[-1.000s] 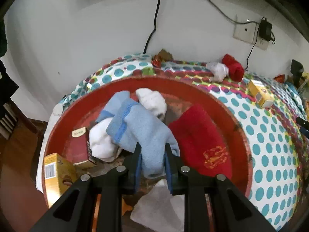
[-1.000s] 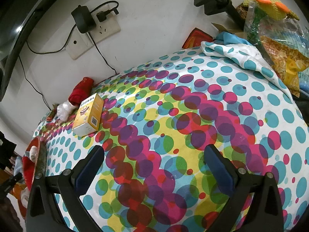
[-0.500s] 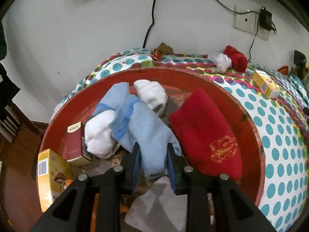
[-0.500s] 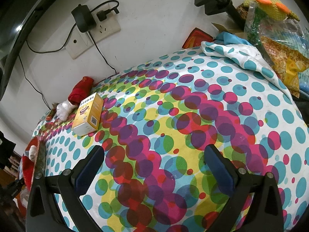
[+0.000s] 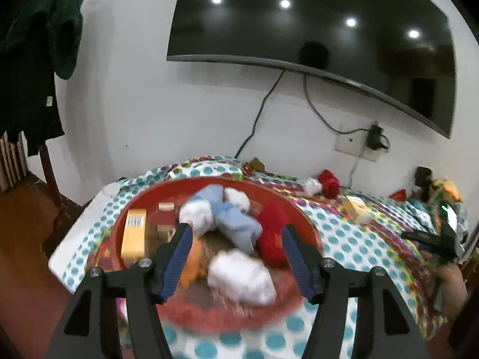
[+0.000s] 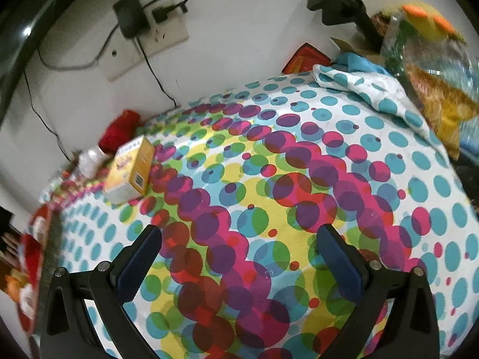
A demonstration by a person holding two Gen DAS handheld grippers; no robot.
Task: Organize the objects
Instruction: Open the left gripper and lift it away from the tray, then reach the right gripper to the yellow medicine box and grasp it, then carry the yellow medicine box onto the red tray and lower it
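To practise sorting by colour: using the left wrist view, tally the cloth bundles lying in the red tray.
White bundles: 3
Light blue bundle: 1
Red bundle: 1
Total: 5
An orange thing also lies there, too blurred to class, so it is left out.

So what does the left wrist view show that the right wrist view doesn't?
Left only: the inside of the red basin with the light blue sock and boxes, the TV, and the left gripper, its fingers opening with nothing between them.
Right only: the crinkly snack bags and the open, empty right gripper.
Both: the dotted cloth, the yellow box and the wall socket.
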